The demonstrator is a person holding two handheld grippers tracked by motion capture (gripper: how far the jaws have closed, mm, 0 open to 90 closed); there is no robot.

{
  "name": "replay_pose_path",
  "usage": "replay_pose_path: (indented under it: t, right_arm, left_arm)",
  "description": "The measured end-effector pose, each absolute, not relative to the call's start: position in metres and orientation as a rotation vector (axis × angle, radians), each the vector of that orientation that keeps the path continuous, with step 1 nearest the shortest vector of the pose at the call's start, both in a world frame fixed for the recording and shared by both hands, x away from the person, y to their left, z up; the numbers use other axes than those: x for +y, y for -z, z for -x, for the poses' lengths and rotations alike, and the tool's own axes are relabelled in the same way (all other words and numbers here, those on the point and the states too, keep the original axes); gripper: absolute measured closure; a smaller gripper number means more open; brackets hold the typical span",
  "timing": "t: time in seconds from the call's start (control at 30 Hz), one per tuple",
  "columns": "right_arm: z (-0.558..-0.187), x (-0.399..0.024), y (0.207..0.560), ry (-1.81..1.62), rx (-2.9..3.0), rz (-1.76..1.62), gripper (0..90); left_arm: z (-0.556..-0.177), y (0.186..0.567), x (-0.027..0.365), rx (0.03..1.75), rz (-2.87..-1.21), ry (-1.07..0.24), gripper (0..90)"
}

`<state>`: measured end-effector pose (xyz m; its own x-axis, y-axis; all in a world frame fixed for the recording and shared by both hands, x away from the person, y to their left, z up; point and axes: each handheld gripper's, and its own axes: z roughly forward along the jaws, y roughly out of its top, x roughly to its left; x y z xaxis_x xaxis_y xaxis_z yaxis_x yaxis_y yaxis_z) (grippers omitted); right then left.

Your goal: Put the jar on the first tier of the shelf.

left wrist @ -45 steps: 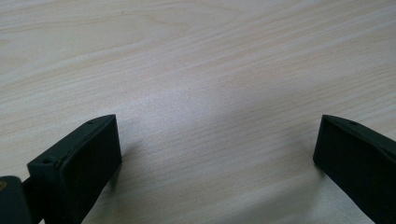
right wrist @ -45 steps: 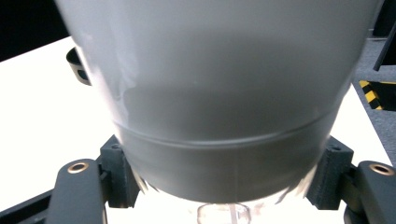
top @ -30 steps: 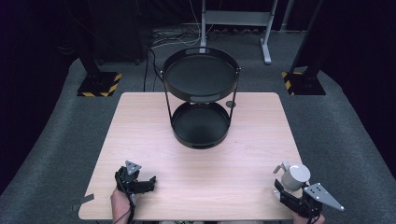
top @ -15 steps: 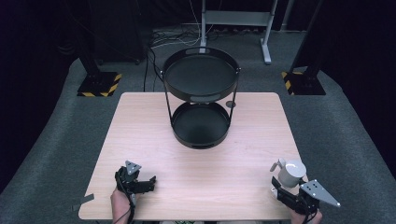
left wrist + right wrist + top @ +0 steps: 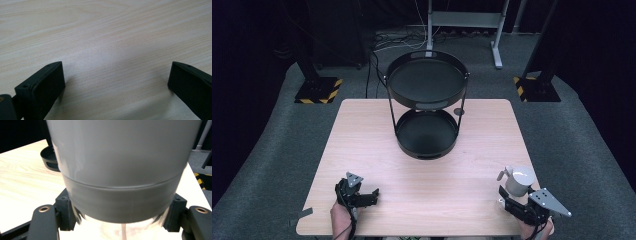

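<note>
Sitting between the right gripper's (image 5: 508, 198) jaws: grey cup (image 5: 519, 180).

We are looking down on a light wood-grain table (image 5: 362, 150) that is occupying the centre of the high view. It is standing on grey carpet (image 5: 277, 150) that is spreading out on all sides. At 10 o'clock a black post is rising from a base edged with yellow-and-black hazard striping (image 5: 317, 91); a matching striped base (image 5: 537, 89) is sitting at 2 o'clock. At 12 o'clock a grey metal frame (image 5: 464, 22) is standing on the floor, with loose cables (image 5: 399, 42) lying beside it to the left. Beyond these the room is falling into darkness. A small strip of grey tape (image 5: 301, 215) is lying on the carpet at 8 o'clock.
</note>
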<state>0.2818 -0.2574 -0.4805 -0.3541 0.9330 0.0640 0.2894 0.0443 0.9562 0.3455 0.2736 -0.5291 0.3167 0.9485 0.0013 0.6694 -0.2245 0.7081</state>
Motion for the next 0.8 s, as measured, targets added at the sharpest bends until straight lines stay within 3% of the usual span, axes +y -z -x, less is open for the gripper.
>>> replay_pose_path:
  t: [0.8]
  right_arm:
    - [-0.302,-0.239,0.473,-1.367,1.734,-1.183,29.6]
  left_arm:
    - [-0.345,0.529,0.273,1.425,-1.978,-0.595,0.4]
